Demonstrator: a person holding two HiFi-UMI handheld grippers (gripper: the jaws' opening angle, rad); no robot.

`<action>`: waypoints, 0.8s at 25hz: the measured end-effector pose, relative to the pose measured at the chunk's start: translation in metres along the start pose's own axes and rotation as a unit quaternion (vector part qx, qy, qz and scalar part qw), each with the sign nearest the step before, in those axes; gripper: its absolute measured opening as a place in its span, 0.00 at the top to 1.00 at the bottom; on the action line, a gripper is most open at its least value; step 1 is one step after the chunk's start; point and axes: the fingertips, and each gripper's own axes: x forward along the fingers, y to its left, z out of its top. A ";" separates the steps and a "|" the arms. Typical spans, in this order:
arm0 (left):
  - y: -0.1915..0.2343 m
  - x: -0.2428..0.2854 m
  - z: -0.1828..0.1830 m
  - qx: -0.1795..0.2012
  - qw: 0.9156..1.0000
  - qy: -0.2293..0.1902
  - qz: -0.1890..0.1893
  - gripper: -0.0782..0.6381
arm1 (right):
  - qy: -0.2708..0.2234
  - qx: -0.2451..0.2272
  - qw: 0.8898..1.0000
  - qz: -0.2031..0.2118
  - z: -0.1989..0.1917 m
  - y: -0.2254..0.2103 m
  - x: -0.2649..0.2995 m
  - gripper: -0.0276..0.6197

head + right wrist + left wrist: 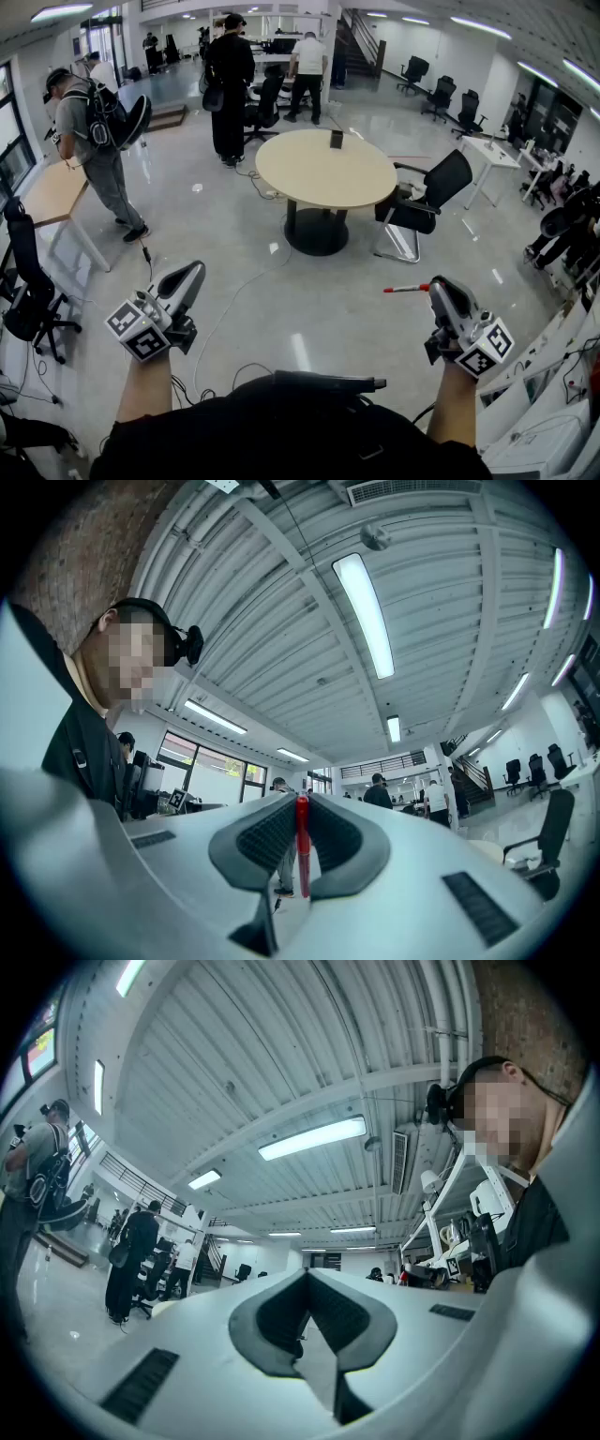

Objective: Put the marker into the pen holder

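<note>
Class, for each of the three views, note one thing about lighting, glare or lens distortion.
Head view: ceiling lights leave pale glare streaks on the glossy floor, and straight lines bow near the edges. Left gripper view: fisheye circle with black corners; the strip light is blown out. Right gripper view: same dark rim; the red marker in the right claw looks sharp.

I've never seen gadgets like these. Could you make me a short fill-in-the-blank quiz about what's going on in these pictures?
1. The right gripper is clamped on a ____ marker.
2. The left gripper is shut, with ____ between its jaws.
3. The table out on the floor has a ____ top.
4. The chair beside that table is ____ in colour.

Missing words: red; nothing; round; black.
</note>
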 end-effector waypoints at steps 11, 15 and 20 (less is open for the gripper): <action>0.008 -0.001 -0.003 -0.003 1.000 0.001 -0.003 0.89 | 0.003 -0.001 1.000 -0.005 -0.006 0.001 0.007 0.89; 0.011 -0.001 -0.003 -0.006 1.000 -0.001 -0.002 0.89 | 0.007 -0.001 1.000 -0.005 -0.006 0.000 0.009 0.89; 0.016 -0.002 -0.002 -0.009 1.000 -0.005 -0.001 0.89 | 0.015 -0.007 1.000 -0.004 -0.007 0.001 0.016 0.89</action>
